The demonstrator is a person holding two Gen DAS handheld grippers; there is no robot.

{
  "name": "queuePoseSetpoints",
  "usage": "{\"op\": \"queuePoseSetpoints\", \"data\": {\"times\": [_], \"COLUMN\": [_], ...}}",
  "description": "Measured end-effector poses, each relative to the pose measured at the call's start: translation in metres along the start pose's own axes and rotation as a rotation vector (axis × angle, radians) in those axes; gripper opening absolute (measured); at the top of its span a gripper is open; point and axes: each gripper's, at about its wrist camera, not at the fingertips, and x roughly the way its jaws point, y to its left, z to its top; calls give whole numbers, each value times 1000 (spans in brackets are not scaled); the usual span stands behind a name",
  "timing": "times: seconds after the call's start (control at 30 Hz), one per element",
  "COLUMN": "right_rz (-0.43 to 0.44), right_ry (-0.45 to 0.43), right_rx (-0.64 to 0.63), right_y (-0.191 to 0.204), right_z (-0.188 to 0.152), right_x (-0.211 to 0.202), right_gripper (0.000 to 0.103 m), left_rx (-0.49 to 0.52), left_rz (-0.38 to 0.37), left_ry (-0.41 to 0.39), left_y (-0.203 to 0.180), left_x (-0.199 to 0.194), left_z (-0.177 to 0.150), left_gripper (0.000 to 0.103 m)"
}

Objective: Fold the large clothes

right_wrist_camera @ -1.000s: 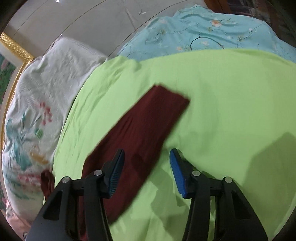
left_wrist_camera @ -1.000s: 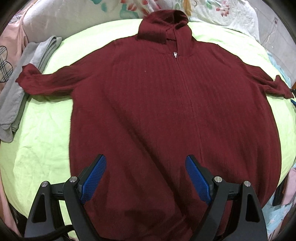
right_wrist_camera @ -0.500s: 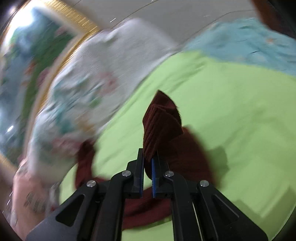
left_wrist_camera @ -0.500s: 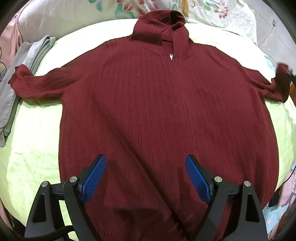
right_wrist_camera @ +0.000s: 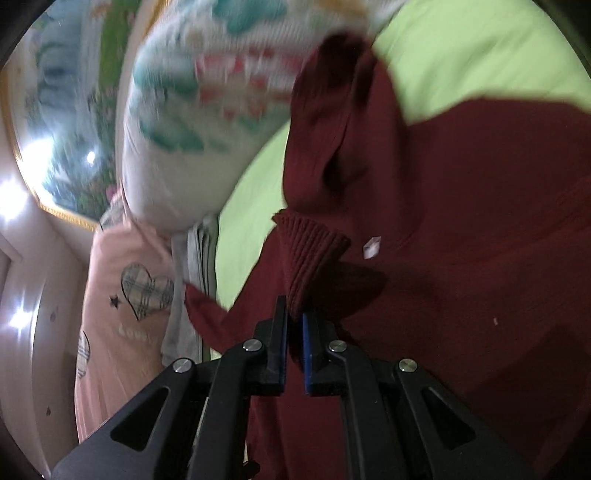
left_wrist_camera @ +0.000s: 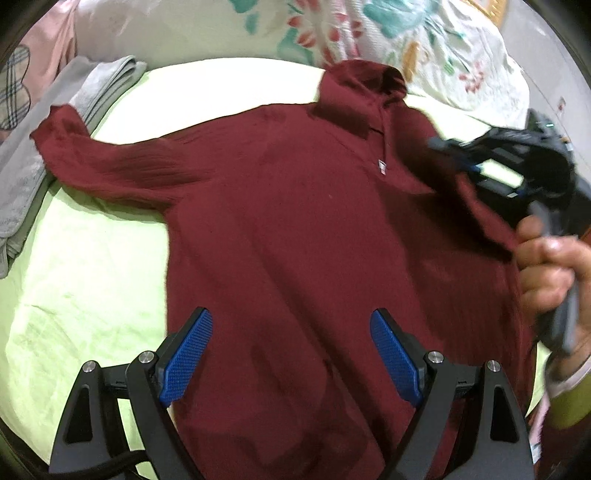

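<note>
Left gripper [left_wrist_camera: 291,354]: jaws wide apart, hovering over hem of maroon hooded sweater [left_wrist_camera: 295,229], gripping nothing. Sweater lies face-up on green bed sheet [left_wrist_camera: 85,280]. Right gripper [right_wrist_camera: 293,332]: jaws clamped on ribbed sleeve cuff [right_wrist_camera: 310,251], held over chest near zipper pull [right_wrist_camera: 371,247]. Far: folded grey garment [left_wrist_camera: 22,184], floral pillow [left_wrist_camera: 258,33]. Risk: frame blurred, grip looks shallow; cuff may slip, sleeve landing crooked.

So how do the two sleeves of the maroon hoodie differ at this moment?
The left sleeve lies flat and outstretched on the green sheet, untouched. The right sleeve is lifted, its ribbed cuff clamped in the right gripper and carried over the chest. The left gripper hangs open. Both are the same maroon knit.
</note>
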Motion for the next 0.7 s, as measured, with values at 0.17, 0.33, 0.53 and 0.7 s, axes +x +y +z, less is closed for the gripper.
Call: {"op": "queuePoseSetpoints", "data": {"times": [0.17,0.33,0.53,0.7], "right_rz": [47,12,27,-19], "right_ry": [112,176,48,-72], "right_rx": [-8,-30,-49,-57], "right_y": [21,35,30,18], "right_z": [-15,-20,-26,-43], "right_x": [68,99,29,-47], "right_gripper": [7,12,12,12], "left_rx": [-9,-23,-52,-50], "left_rz": [15,-9,-125,-174], "left_ry": [-15,-9,27,108], "left_y": [18,30,28,10], "left_x": [5,22,62,109], "left_z": [12,35,72,95], "left_gripper": [88,88,85,65]}}
